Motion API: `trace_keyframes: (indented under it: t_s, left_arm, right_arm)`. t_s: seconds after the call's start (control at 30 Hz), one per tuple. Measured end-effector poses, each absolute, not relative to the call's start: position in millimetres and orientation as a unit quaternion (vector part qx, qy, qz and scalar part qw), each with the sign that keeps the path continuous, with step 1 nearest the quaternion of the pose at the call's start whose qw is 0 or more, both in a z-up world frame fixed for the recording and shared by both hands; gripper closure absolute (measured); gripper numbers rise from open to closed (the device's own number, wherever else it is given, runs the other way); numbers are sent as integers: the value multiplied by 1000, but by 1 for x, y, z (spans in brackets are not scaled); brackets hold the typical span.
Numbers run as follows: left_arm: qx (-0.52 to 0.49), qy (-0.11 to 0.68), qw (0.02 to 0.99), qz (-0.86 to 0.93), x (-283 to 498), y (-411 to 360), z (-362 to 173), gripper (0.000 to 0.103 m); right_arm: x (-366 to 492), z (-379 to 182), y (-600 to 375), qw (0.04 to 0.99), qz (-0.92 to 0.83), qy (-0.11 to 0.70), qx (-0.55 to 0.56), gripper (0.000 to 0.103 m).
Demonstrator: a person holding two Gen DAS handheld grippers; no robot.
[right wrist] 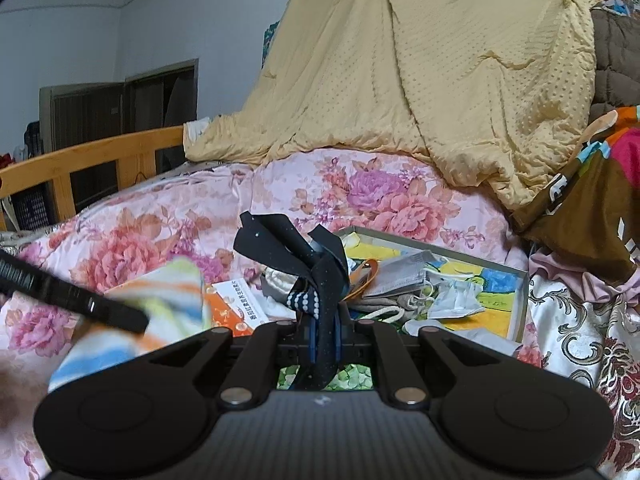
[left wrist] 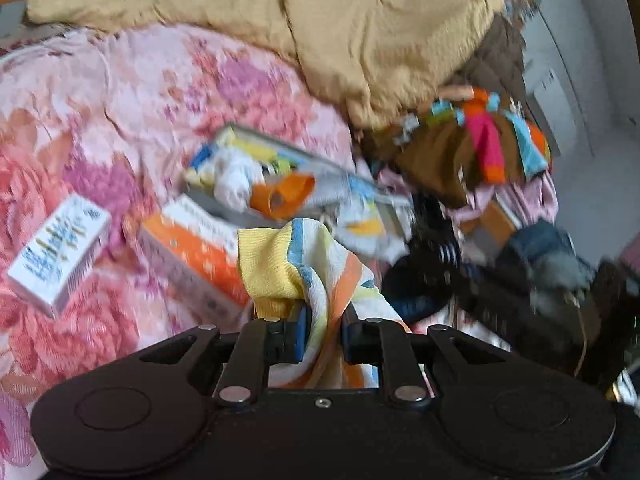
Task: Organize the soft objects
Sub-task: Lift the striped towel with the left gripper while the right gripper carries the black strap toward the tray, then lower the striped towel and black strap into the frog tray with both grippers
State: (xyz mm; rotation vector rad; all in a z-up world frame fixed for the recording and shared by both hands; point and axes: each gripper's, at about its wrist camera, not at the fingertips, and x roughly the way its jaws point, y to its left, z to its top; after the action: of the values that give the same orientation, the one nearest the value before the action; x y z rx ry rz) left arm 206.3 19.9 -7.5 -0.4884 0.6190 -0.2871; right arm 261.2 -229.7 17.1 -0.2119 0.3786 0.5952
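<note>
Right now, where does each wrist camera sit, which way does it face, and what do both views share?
Left wrist: behind the left gripper, looking down over the floral bedspread; its jaws are clamped on a striped cloth.
Right wrist: behind the right gripper, facing across the bed toward the yellow quilt; its jaws are clamped on a dark sock; the left gripper crosses at its left.
Shared: bedspread, quilt, striped cloth, open box, orange-and-white carton. No hand shows.

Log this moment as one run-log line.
left gripper: shut on striped sock | right gripper: shut on dark sock | both held above floral bedspread
</note>
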Motion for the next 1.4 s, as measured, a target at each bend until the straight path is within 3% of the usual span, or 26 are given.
trace_keyframes:
  t_s: [0.5,1.07,1.4]
  left_arm:
    - [-233,242,934,-122,258,-13,33,84]
    - [-248,232,928,-155,326,-57,11,84]
    - [-233,229,930,-168,385,-58,5,84]
  right_arm:
    - [277,17,-265,945,273,171,-54,94]
    - [303,-5,-295,957,224,182,-6,94]
    - [356,6,-293,964,185,187,-36,94]
